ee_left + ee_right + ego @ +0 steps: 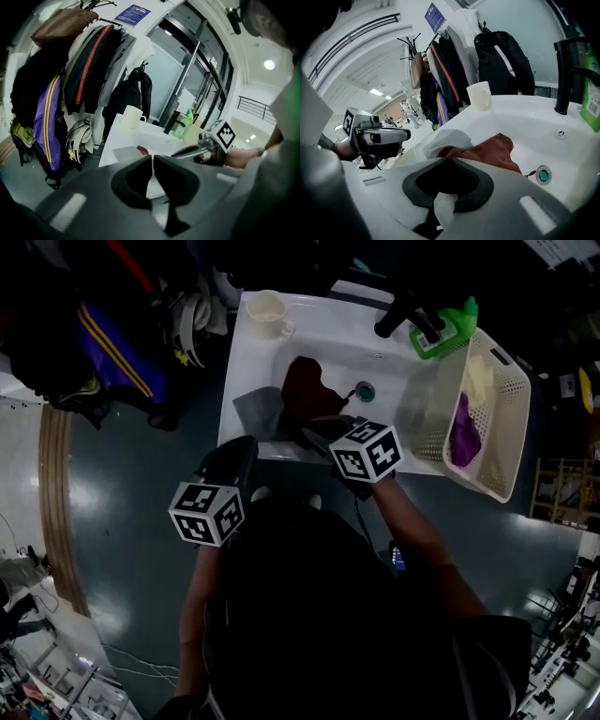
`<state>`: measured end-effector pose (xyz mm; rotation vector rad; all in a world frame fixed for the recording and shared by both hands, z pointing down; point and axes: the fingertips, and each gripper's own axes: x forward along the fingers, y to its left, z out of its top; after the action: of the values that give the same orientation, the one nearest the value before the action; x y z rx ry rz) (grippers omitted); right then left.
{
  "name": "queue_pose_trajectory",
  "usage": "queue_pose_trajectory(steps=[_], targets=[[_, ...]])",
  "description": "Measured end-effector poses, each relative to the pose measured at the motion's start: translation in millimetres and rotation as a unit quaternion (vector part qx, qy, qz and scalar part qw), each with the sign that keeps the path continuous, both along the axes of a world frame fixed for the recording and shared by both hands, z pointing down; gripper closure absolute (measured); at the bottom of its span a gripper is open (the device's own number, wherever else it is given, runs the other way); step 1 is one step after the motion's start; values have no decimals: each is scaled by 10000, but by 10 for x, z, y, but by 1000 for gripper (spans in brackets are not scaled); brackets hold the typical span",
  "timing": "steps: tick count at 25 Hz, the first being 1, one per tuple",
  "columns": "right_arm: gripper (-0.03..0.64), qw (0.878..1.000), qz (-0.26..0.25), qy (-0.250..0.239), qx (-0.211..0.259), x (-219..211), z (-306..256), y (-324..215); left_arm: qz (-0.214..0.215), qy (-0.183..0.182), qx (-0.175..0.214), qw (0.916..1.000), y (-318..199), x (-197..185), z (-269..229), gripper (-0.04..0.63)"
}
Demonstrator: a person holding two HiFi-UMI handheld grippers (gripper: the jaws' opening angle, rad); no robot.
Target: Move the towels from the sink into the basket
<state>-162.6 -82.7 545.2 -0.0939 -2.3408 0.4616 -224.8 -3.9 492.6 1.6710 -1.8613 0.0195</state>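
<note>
In the white sink point(328, 329) lie a dark red towel point(305, 388) and a pale grey towel point(258, 411) draped over the basin's left edge. My right gripper point(314, 432) reaches in from the front rim. In the right gripper view it point(449, 160) is shut on the pale grey towel point(440, 140), with the red towel's point(499, 153) edge touching its tips. My left gripper point(239, 454) hangs in front of the sink's left corner, shut point(153, 158) and empty. The white basket point(511, 418) at the right holds a purple towel point(466, 432) and a cream one point(478, 379).
A cream mug point(267, 313) stands on the back left corner of the sink. A black tap point(403, 315) and a green soap bottle point(448, 326) are at the back right, the drain point(365, 390) below them. Coats and bags point(112, 343) hang at the left.
</note>
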Motion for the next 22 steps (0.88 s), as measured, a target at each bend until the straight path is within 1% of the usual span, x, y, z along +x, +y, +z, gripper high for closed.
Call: queue_pose_trajectory(steps=[9,22], targets=[[584,9991,328,-248,-36,45,-128,-106,224,-24,17,9997,-135,42,-21,584],[586,9951,773,-602,144,169,-403,-279,639,-104,127,9978,-377,167,-117,584]])
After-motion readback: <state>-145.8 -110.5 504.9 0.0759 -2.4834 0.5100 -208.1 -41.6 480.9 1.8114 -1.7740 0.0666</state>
